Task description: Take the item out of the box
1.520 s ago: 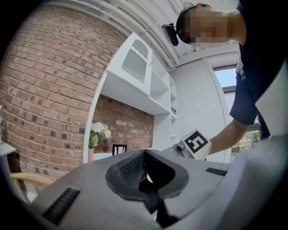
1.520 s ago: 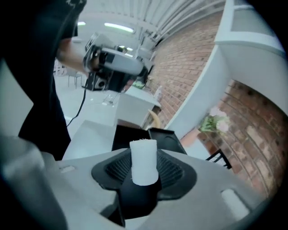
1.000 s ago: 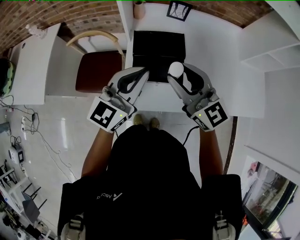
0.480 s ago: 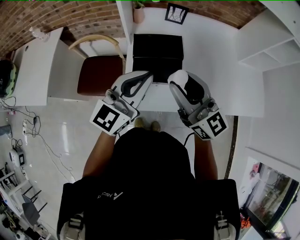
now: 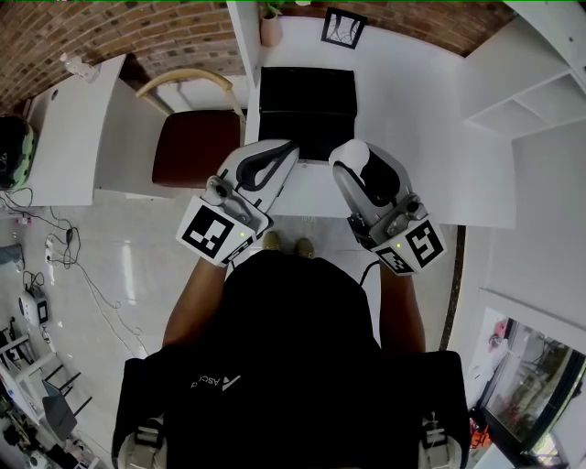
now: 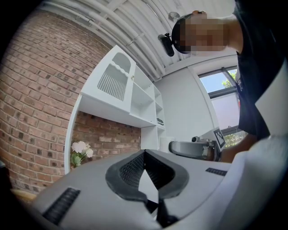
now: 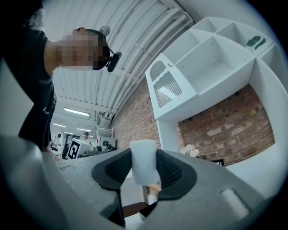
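Note:
The black box (image 5: 307,108) lies open on the white table (image 5: 412,137), its inside dark. My right gripper (image 5: 348,154) hovers at the box's near right corner, tilted upward and shut on a white cylinder-shaped item (image 5: 345,150). In the right gripper view the item (image 7: 143,161) stands upright, pinched between the two dark pads (image 7: 168,173) of the right gripper (image 7: 143,173). My left gripper (image 5: 284,148) hangs over the box's near left corner. Its jaws meet at the tips with nothing between them, as the left gripper view shows for the left gripper (image 6: 144,155).
A chair with a brown seat (image 5: 192,137) stands left of the table. A small vase (image 5: 270,20) and a picture frame (image 5: 341,26) stand beyond the box. White shelves (image 5: 526,96) rise at the right. A second white table (image 5: 59,128) is at the far left.
The right gripper has drawn back a little from over the box towards the person, still holding the white item. The left gripper has barely moved.

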Motion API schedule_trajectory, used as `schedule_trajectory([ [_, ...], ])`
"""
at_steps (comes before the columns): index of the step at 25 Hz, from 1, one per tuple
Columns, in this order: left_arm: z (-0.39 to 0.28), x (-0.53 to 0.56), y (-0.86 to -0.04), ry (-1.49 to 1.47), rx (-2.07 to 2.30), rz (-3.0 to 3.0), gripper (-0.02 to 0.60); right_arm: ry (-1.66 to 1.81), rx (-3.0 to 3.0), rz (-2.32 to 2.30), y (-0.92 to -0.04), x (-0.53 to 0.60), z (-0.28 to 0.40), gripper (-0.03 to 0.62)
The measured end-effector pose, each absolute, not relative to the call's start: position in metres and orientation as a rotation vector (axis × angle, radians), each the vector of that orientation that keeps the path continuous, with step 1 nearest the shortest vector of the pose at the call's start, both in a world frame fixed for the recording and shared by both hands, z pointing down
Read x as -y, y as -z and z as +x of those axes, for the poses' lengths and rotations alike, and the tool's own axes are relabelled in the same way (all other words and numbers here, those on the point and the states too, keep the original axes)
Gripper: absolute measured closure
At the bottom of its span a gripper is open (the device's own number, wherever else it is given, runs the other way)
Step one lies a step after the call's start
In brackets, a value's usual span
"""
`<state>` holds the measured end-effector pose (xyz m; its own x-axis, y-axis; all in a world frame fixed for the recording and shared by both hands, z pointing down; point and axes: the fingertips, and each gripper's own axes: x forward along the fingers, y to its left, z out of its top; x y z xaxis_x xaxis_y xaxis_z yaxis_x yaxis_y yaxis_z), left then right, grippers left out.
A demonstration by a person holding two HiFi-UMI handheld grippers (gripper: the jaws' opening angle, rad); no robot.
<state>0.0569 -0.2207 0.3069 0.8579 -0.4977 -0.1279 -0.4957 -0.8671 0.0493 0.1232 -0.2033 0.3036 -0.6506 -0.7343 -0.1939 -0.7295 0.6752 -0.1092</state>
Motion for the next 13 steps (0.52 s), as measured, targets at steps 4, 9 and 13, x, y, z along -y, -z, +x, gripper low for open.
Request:
schedule_trajectory([
  [4, 0.0556, 0.2199, -0.3068, 0.206, 0.809, 3.015, 0.583, 0.030, -2.669, -1.180, -0.3029, 0.2029, 0.1232, 0.424],
  [9, 0.0556, 0.2150, -0.3060, 0.204, 0.807, 3.021, 0.583, 0.028, -2.674, -1.173, -0.3020, 0.1993, 0.1229, 0.424],
  [13, 0.0561, 0.2140, -0.3060, 0.205, 0.808, 3.022, 0.583, 0.024, -2.677, -1.171, -0.3030, 0.1984, 0.1235, 0.424],
])
